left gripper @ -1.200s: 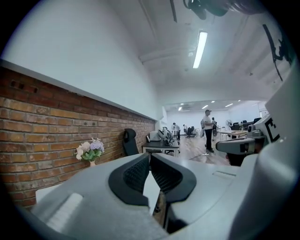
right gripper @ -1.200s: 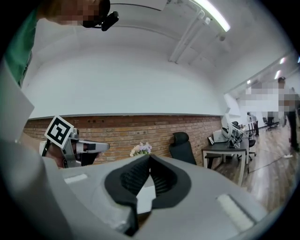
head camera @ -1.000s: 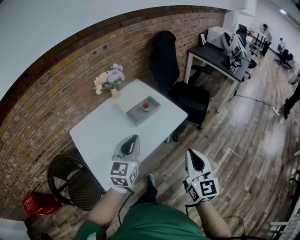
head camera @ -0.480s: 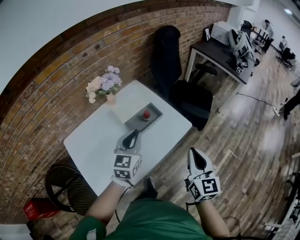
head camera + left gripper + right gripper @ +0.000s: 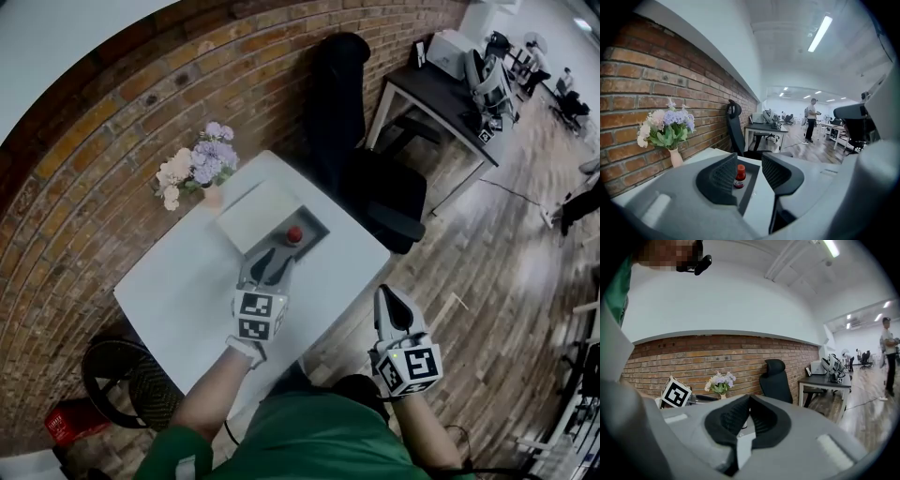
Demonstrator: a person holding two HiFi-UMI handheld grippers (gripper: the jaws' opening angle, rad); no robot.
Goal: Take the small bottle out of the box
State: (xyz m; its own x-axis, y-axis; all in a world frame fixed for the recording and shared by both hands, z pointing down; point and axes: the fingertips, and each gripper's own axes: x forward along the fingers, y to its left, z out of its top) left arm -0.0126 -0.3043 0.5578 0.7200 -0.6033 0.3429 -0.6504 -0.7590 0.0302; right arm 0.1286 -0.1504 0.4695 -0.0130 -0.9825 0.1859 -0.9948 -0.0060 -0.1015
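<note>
1. A brick wall (image 5: 84, 187) backs a white tabletop (image 5: 178, 281) in an open office. A vase of flowers (image 5: 192, 169) stands at the tabletop's far left corner, as it did a second ago, though the head view has drawn nearer.
2. The left claw (image 5: 274, 259) was at the near edge a second ago and has advanced over the tabletop. Its jaws, then closed, are opening with nothing between the pads.
3. Just beyond it, the small bottle (image 5: 739, 176), red-capped, stands upright in the grey box (image 5: 314, 230). The left gripper view frames it in the gap, still ahead of the jaws.
4. The right claw (image 5: 392, 305) stays low over the wooden floor, jaws pressed together and empty.
5. This looks like the approach: the grasp has not begun, and the bottle is not yet lifted.
</note>
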